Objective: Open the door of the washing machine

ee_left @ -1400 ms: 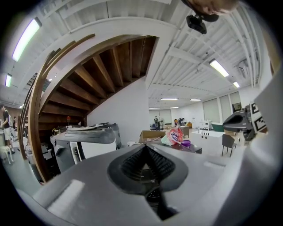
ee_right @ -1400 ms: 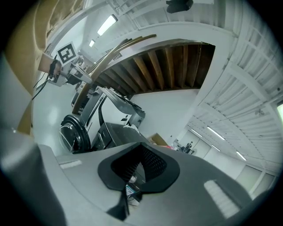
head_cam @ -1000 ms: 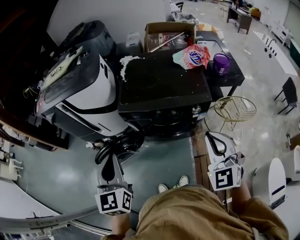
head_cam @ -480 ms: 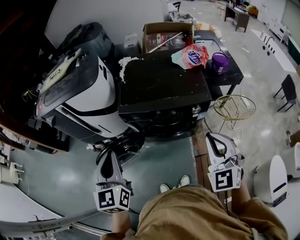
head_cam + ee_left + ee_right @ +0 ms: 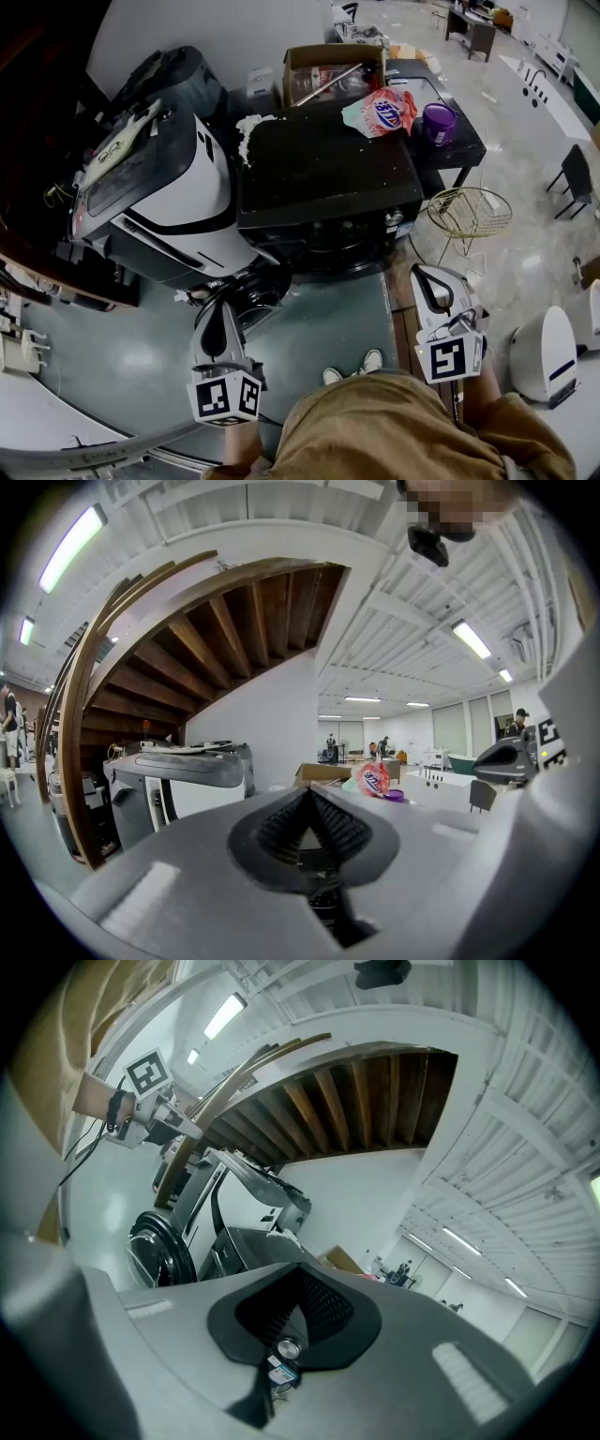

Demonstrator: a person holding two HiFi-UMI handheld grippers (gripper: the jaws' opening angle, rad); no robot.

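Left gripper (image 5: 216,317): jaws pressed together with nothing between them, pointing level toward 12 o'clock in the head view. We note the round door (image 5: 251,291) just beside its tip at about 1 o'clock, low on the front of the black washing machine (image 5: 328,178). Whether tip and door touch, we cannot tell. The door looks to us already swung out from the front, seemingly hinged on its left edge. The right gripper view shows it as a dark disc standing off the machine's front. Our reading is that any further swing would run toward 9 o'clock, and that the left gripper is the nearer one for it. Right gripper (image 5: 424,279): jaws also together and empty, well apart from the door, which lies at about its 9 o'clock.
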